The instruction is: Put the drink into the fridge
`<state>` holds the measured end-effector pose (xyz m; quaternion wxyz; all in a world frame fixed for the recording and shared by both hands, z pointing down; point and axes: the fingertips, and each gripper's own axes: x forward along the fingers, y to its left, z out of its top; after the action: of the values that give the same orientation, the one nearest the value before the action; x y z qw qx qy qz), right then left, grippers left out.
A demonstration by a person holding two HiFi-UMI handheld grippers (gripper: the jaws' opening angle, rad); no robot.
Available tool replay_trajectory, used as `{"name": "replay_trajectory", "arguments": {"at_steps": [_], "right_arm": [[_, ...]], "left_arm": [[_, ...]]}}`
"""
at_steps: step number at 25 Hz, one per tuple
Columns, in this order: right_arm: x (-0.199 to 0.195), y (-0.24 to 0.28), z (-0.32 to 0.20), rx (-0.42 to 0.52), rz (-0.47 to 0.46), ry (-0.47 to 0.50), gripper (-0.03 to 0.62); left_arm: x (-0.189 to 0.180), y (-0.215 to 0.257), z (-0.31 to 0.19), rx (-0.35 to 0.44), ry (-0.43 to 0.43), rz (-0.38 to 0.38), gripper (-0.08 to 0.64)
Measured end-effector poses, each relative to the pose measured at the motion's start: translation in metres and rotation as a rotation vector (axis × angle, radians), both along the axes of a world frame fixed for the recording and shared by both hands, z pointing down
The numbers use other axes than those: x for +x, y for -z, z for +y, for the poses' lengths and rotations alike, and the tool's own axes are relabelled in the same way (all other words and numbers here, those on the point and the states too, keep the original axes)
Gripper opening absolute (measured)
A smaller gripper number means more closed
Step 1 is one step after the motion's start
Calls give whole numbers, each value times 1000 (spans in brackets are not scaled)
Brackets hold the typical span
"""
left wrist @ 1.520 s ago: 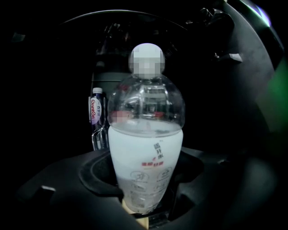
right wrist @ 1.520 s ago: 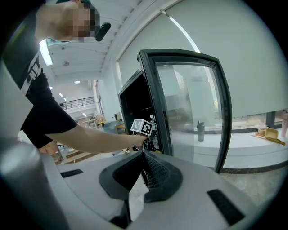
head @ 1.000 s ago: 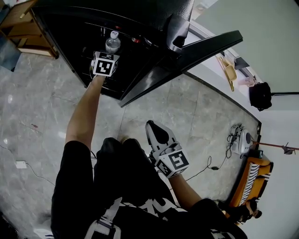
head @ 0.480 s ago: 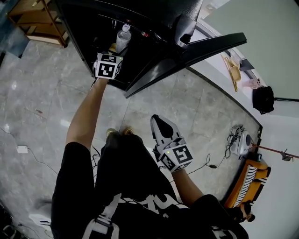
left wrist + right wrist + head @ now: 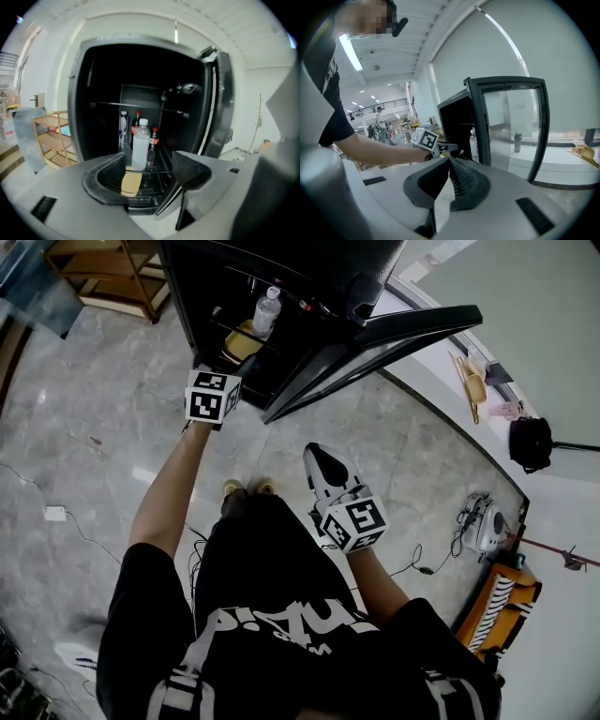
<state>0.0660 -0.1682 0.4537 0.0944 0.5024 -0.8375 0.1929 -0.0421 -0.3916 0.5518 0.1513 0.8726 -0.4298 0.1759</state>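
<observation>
Right gripper [image 5: 449,165] held low at the person's right side, aimed at the fridge's side; its jaws are pressed together with nothing between them

Left gripper [image 5: 147,169] on an outstretched arm, just short of the open front of the black fridge [image 5: 202,306]; jaws spread wide and empty, well apart from the drink

Fridge door [image 5: 394,334] swung fully open to the person's right, glass pane in a dark frame

Drink: clear water bottle [image 5: 140,143] with white cap, standing upright on a wire shelf inside the fridge, near the shelf's front edge. It shows through the gap between the left jaws but does not touch them

A flat yellow object [image 5: 131,183] lies on the shelf just in front of the bottle; what it is cannot be told

Behind the water bottle: two cola bottles [image 5: 136,123] with red caps and a slim clear bottle [image 5: 123,125], all upright

Past the fridge's left side, a wooden rack [image 5: 112,277] on the grey marble floor [image 5: 84,409]
</observation>
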Motion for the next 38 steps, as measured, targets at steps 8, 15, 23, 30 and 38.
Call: {"name": "replay_trajectory", "arguments": {"at_steps": [8, 15, 23, 30, 38], "right_arm": [[-15, 29, 8, 16, -2, 60, 25], [-21, 51, 7, 51, -11, 78, 25], [-29, 63, -2, 77, -33, 77, 25], [-42, 83, 3, 96, -55, 100, 25], [-33, 89, 10, 113, -21, 88, 25]], "left_arm": [[-15, 60, 70, -9, -8, 50, 314], [-34, 121, 114, 4, 10, 102, 309], [-50, 158, 159, 12, 14, 134, 160], [-63, 184, 192, -5, 26, 200, 17], [-79, 204, 221, 56, -6, 189, 9]]}}
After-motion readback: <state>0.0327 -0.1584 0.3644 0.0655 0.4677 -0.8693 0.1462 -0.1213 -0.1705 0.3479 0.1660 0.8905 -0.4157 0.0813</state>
